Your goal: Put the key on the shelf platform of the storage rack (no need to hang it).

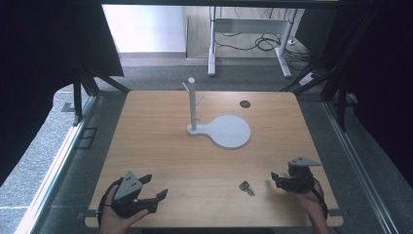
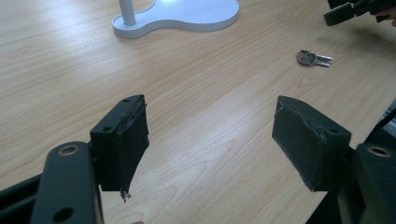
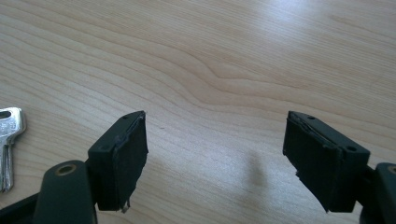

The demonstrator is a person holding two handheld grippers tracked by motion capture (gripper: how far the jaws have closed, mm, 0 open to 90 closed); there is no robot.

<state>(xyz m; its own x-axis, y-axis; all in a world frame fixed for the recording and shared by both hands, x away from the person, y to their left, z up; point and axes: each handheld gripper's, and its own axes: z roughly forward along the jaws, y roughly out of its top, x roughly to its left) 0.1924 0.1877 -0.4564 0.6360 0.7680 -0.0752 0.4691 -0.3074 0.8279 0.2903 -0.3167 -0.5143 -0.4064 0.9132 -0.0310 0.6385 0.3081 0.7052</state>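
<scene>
Key (image 1: 247, 187): lay flat on the counter (image 1: 160, 146), near the front edge, a bit right of middle. Silver, with the head end toward the left tool and the blade pointing toward the person's right.

Key in the gripper views: showed up well ahead and to the right in the left gripper view (image 2: 313, 58), and right at the left edge of the right gripper view (image 3: 8, 140), just outside that tool's jaws.

Right tool (image 1: 281, 181): closest thing to the key, just to its right, not touching it. Jaws were spread wide with nothing but bare wood between them (image 3: 215, 158).

Left tool (image 1: 155, 187): over at the front left corner, well apart from the key. Also wide open and holding nothing (image 2: 210, 144).

Hands: one on each tool, coming in from the bottom edge.

Stand (image 1: 219, 127): white, flat rounded base with an upright post and small pegs, sat toward the middle-back of the counter, well away from the key.

Dark disc (image 1: 245, 104): small round spot in the counter top, behind the stand.
</scene>
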